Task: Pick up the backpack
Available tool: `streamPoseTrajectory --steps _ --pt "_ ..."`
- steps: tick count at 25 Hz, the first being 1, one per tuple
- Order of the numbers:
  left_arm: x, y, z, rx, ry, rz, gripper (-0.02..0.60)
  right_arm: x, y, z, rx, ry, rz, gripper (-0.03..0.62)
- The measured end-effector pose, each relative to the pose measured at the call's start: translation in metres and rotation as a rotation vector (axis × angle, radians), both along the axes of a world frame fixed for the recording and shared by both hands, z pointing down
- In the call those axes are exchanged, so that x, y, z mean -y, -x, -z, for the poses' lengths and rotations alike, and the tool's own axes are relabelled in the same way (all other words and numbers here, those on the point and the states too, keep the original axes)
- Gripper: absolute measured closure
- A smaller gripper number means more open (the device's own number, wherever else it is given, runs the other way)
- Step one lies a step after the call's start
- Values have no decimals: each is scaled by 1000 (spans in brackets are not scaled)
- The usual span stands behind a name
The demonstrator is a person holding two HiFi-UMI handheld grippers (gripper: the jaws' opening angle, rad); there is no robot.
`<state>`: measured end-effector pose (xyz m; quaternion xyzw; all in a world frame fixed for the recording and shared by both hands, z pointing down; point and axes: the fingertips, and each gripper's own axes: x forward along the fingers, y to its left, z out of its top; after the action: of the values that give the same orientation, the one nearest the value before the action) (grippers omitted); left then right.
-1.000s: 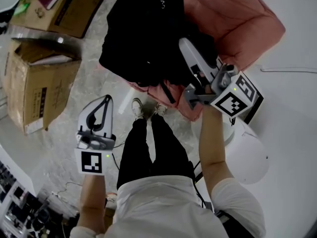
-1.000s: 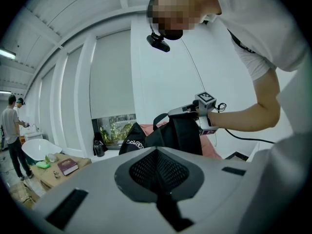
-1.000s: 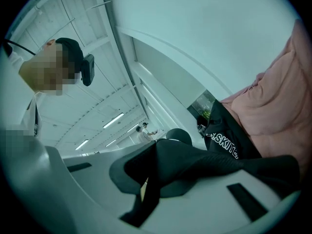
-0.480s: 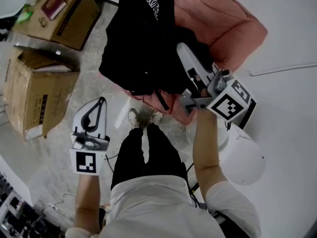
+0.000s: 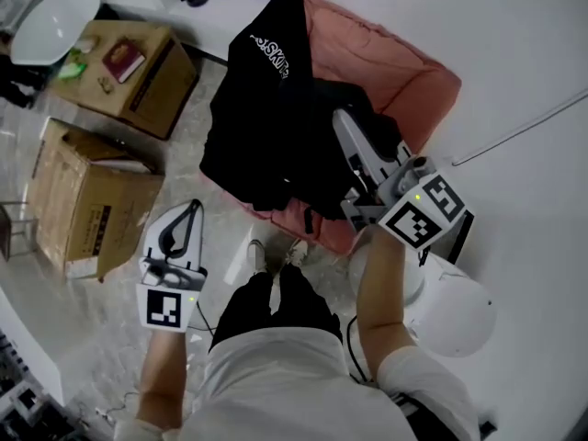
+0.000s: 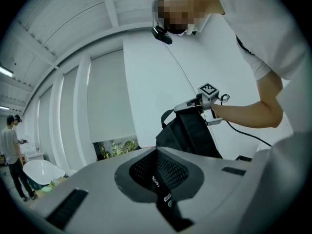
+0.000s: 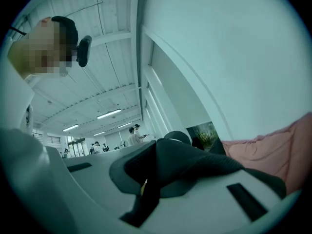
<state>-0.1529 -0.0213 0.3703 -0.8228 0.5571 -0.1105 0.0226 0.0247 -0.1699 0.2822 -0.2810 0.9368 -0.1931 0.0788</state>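
The black backpack (image 5: 266, 127) with white lettering hangs in front of the pink armchair (image 5: 404, 72). My right gripper (image 5: 344, 122) is shut on the bag's black top strap (image 7: 195, 165), which runs between its jaws in the right gripper view. The left gripper view shows the bag (image 6: 190, 133) dangling under the right gripper (image 6: 192, 104). My left gripper (image 5: 194, 206) is off to the left over the floor, apart from the bag. It (image 6: 156, 152) is shut with nothing held.
Two cardboard boxes (image 5: 87, 200) (image 5: 138, 72) stand on the floor at left, with a white basin (image 5: 50, 21) beyond them. A white round object (image 5: 455, 301) sits low at right by the white wall. The person's legs and shoes (image 5: 276, 255) are below the bag.
The right gripper has risen with the backpack, which now hangs higher against the armchair. The left gripper has also come up, still with nothing in it.
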Motion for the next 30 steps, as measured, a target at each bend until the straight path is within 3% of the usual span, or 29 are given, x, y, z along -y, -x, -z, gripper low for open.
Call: streamPoseTrajectory --steps 5,13,21,30 --pt "6 -2 35 -23 -72 4 566 -8 -28 41 -44 -72 -66 565" --pt "4 -11 71 -11 -136 -19 565 -33 -71 73 -72 -104 -137 565" --pt "-1 10 115 -1 -218 15 566 -60 -110 103 -101 -127 -274 565" --pt "-13 41 133 -9 -272 83 566 -90 -151 118 -123 -108 -372 565"
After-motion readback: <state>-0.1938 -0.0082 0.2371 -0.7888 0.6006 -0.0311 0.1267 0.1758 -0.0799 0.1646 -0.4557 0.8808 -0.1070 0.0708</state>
